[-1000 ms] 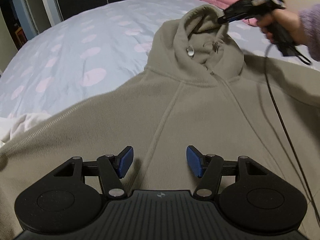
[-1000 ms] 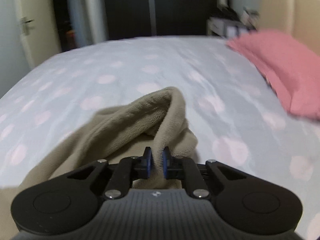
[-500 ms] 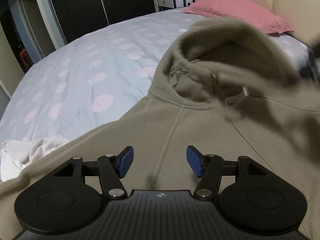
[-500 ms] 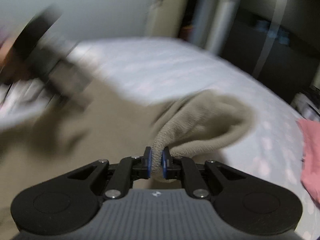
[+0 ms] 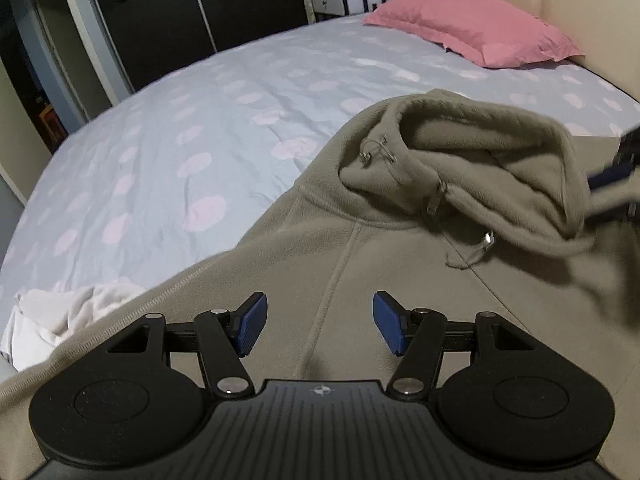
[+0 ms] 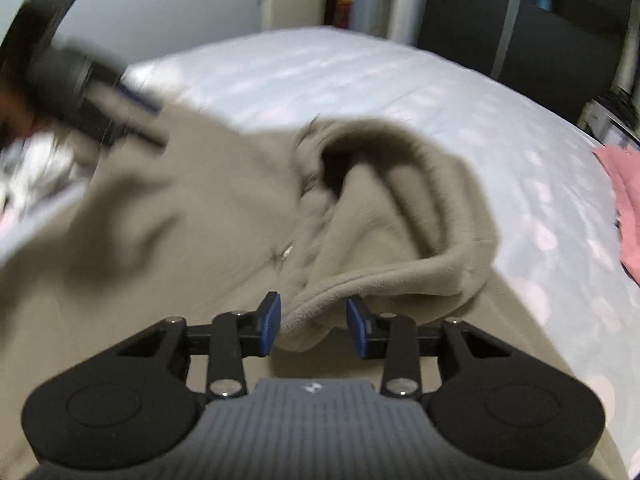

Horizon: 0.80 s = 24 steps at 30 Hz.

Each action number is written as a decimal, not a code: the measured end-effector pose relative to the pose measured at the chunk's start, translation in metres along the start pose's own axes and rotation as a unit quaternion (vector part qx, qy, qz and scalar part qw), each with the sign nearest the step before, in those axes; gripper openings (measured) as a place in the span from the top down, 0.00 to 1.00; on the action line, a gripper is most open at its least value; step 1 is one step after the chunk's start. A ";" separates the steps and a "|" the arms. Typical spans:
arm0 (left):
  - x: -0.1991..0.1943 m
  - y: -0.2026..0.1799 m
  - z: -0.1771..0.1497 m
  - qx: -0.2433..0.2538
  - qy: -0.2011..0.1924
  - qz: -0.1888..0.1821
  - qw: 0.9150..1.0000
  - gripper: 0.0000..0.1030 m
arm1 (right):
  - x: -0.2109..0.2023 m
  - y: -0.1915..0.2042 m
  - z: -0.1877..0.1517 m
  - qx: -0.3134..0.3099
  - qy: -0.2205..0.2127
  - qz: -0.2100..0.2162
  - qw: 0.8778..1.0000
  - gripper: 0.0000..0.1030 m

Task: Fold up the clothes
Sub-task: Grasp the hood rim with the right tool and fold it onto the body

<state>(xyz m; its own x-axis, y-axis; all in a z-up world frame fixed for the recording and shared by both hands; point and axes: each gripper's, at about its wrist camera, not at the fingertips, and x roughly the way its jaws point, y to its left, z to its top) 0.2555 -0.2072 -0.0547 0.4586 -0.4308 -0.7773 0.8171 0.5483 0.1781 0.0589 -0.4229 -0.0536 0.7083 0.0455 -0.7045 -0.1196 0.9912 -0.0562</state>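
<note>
Our right gripper (image 6: pixel 313 326) is opening: a second ago it was pinched tight on the hood's hem, and now that hem (image 6: pixel 308 312) lies slack between the pads, barely touching the left one. The hood (image 6: pixel 384 216), which stood out toward the pillow, has been swung over and now lies folded onto the chest of the hoodie (image 5: pixel 360 280), from 12 to 2 o'clock in the right wrist view. Our left gripper (image 5: pixel 320 330) hovers half open and empty over the hoodie's front. The hoodie lies spread on the dotted bedsheet (image 5: pixel 200 128). We judge the hood fold done, sleeves next.
</note>
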 end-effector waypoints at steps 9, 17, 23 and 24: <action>0.010 -0.004 -0.002 0.006 0.031 0.003 1.000 0.44 | 0.020 -0.041 0.053 0.032 -0.039 -0.118 0.992 0.46; 0.014 -0.004 0.000 -0.004 0.033 0.004 0.999 0.44 | 0.081 -0.051 0.050 0.011 -0.006 -0.110 0.994 0.88; 0.008 0.013 0.006 -0.034 0.014 0.022 0.999 0.44 | 0.043 0.001 0.054 -0.094 -0.108 -0.091 0.986 0.89; 0.006 0.018 0.008 -0.045 0.010 0.028 0.999 0.45 | 0.034 0.017 0.053 -0.121 -0.123 -0.076 0.982 0.89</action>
<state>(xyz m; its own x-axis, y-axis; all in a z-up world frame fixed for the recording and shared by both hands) 0.2757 -0.2058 -0.0510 0.4952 -0.3825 -0.7800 0.7545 0.6344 0.1679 0.1173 -0.3983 -0.0410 0.8737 -0.0422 -0.4846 -0.1408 0.9316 -0.3350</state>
